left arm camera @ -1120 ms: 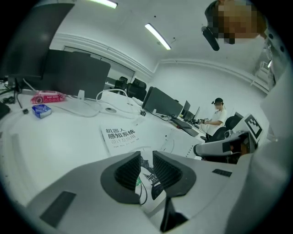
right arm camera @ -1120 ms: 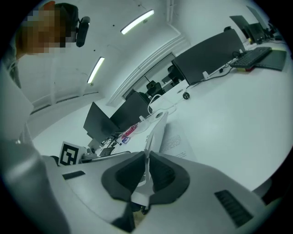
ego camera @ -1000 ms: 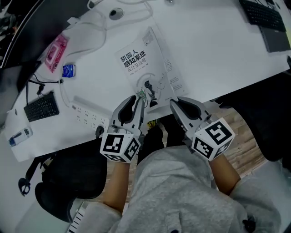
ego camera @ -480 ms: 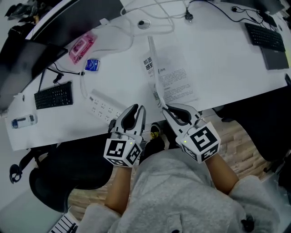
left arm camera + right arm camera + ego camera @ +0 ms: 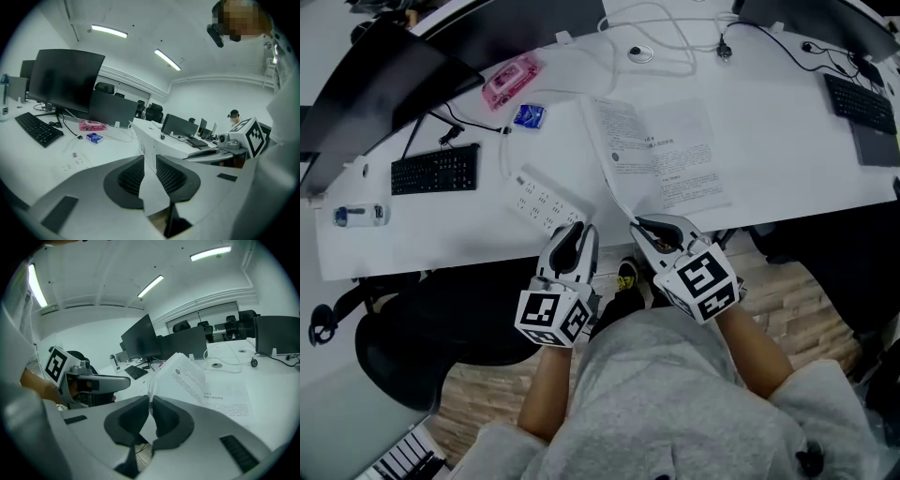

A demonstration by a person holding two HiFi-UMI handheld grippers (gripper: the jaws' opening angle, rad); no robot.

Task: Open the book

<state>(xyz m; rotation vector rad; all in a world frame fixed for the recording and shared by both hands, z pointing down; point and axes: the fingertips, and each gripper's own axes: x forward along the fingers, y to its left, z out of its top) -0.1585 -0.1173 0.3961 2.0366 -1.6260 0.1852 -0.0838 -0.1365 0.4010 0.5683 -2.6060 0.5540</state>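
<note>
Your right claw [image 5: 639, 226] is pinched almost shut on the near edge of the book's cover [image 5: 614, 150]. In the right gripper view the thin sheet runs straight down between the two pads [image 5: 126, 423], with no gap showing on either side. From that grip the cover [image 5: 185, 376] rises and curls away from you, standing up off the pages with its printed inner face turned to the right.

The book [image 5: 689, 159] lies open on the white desk [image 5: 787, 159], a printed page facing up. Its near edge is close to the desk's front edge, just ahead of the right claw.

Your left claw [image 5: 579, 231] hovers just beside the right one, on its left, over the desk's front edge and apart from the book. Its jaws stand a narrow slit apart and hold nothing. In the left gripper view that slit [image 5: 150, 160] shows only desk and floor, and the lifted cover [image 5: 146, 143] stands beyond the tips.

A white power strip [image 5: 541, 200] lies just past the left claw's tips. Farther left is a black keyboard [image 5: 436, 169], and behind it are a blue packet [image 5: 528, 115] and a pink packet [image 5: 508, 80]. White cables [image 5: 666, 37] loop on the desk beyond the book. A second keyboard [image 5: 861, 98] sits at the far right.
</note>
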